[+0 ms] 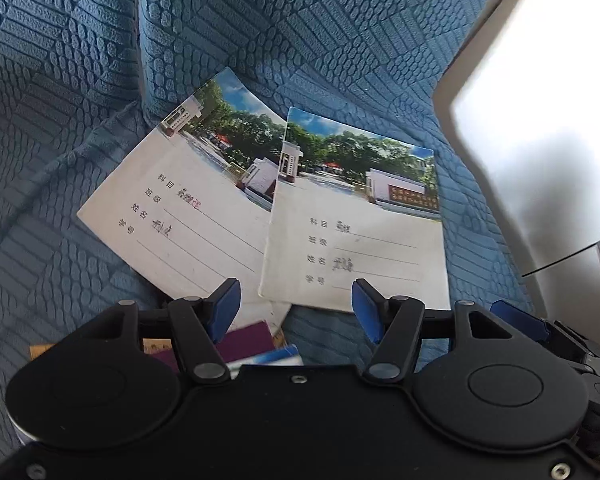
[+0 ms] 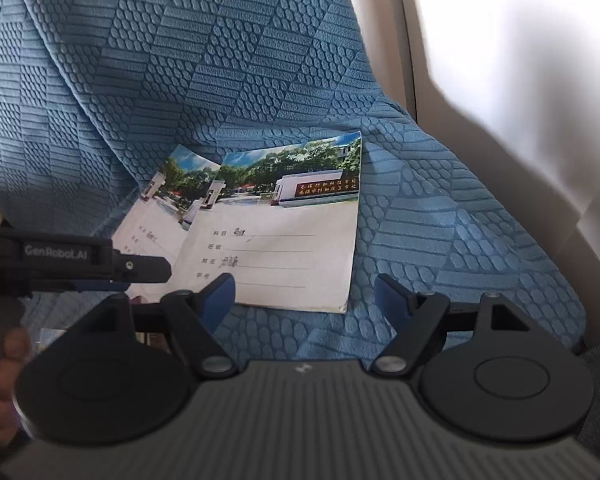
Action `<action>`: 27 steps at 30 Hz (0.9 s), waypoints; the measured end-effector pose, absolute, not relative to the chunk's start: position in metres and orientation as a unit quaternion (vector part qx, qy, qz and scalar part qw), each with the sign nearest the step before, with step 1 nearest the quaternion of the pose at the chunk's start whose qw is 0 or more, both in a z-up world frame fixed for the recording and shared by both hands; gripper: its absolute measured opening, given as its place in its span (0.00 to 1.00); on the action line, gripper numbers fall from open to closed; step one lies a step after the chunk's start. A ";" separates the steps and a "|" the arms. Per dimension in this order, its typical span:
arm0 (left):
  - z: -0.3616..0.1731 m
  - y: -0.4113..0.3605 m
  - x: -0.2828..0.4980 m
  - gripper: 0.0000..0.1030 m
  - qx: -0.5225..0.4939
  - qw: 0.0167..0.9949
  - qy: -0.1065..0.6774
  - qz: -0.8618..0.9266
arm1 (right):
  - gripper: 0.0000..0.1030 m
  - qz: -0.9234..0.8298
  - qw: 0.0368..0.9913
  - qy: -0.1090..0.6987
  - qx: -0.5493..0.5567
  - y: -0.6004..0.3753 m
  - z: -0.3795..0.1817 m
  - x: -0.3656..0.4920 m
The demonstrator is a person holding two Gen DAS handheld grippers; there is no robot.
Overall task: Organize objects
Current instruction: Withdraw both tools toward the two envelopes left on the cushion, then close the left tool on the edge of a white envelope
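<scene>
The left notebook (image 1: 180,200) lay partly under the right notebook (image 1: 356,236). The left gripper (image 1: 296,308) hid most of a purple book (image 1: 252,340) beneath. Handwriting stayed unreadable. The hand (image 2: 0,376) was blurred and cropped.

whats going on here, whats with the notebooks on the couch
A person holds a two-finger gripper in each hand above a blue textured sofa cover. Two matching school exercise books lie on it, the right book overlapping the edge of the left book. More books, one purple, lie nearer the left gripper. The left gripper and the right gripper are both open and empty, hovering near the right book's bottom edge. Nothing is picked up yet.
</scene>
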State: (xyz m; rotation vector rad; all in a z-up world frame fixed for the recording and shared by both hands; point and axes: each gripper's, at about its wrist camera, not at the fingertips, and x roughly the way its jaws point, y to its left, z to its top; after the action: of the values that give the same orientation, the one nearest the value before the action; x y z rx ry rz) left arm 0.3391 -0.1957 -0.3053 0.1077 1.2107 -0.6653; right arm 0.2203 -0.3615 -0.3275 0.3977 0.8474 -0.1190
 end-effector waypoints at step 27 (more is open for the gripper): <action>-0.345 -0.199 0.388 0.42 -0.053 0.711 0.625 -0.318 | 0.67 -0.039 0.903 0.410 0.121 -0.346 -0.363 0.256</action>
State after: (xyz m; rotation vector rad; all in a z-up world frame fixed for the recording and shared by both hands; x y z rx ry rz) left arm 0.3878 -0.1992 -0.3454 -0.1181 1.3852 -0.7061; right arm 0.2559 -0.3463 -0.3625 0.2500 0.8484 -0.0811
